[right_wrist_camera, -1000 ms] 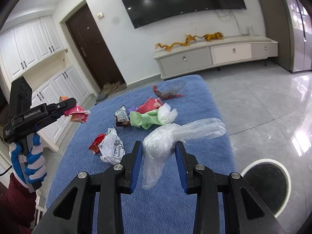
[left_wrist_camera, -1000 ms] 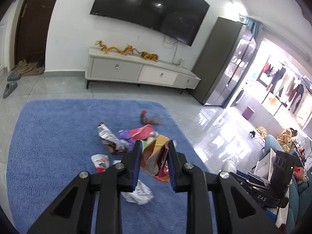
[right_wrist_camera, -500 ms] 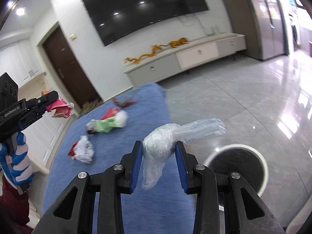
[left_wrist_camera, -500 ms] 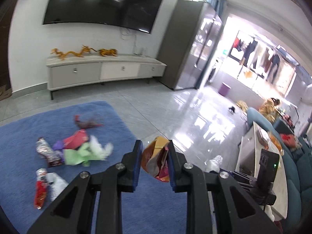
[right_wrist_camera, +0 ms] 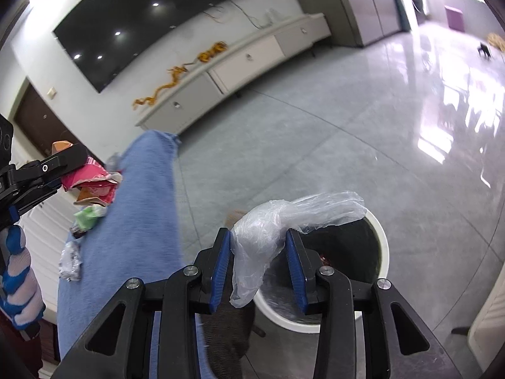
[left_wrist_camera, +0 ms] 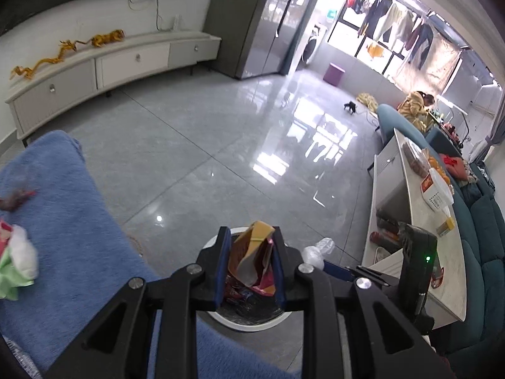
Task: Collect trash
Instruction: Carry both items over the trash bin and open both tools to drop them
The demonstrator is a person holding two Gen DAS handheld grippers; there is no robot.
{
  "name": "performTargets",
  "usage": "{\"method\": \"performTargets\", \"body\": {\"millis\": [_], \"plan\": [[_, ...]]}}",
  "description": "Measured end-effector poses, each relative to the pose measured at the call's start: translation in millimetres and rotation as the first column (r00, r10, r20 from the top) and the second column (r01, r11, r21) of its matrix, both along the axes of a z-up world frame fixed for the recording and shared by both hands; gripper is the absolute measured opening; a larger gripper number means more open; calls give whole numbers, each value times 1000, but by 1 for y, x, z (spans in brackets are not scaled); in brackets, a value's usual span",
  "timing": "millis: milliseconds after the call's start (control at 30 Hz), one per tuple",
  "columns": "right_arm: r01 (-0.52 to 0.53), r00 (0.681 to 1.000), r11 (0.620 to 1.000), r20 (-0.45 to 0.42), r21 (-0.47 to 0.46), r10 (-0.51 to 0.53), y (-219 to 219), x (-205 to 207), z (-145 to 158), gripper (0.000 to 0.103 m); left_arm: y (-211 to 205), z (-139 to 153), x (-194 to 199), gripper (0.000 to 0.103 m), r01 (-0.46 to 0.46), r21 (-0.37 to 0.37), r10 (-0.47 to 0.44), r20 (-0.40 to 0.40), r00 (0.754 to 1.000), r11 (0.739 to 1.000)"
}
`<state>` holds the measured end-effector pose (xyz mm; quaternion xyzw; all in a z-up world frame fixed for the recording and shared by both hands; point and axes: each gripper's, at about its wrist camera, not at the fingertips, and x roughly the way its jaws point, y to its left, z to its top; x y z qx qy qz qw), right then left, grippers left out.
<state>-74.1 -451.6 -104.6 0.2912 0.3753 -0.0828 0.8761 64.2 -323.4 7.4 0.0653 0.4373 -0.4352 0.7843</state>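
Crinkled clear plastic bag (right_wrist_camera: 268,240) sits between your right gripper's (right_wrist_camera: 258,262) pads, whose jaws have just been easing apart, over the white bin (right_wrist_camera: 377,230). Your left gripper (left_wrist_camera: 249,265) clamps an orange-and-pink wrapper (left_wrist_camera: 252,252) above that bin's rim (left_wrist_camera: 252,325) — farther off, scraps (left_wrist_camera: 15,262) lie on the blue rug (left_wrist_camera: 72,237).

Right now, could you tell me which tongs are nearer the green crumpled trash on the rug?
Left. The left tongs hang just beside the green trash; the right tongs are off over the bin.
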Motion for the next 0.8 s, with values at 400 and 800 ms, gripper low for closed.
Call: {"method": "performTargets", "body": {"millis": [400,800], "plan": [[41,996,999,-81,25,-39,-28,19,-43,52,-49,-49,16,55,22,36,-17,-117,993,999],[69,995,997,-70,27,-67,-28,10,-34,53,-28,-35,6,55,-5,40,8,-70,998,999]]}}
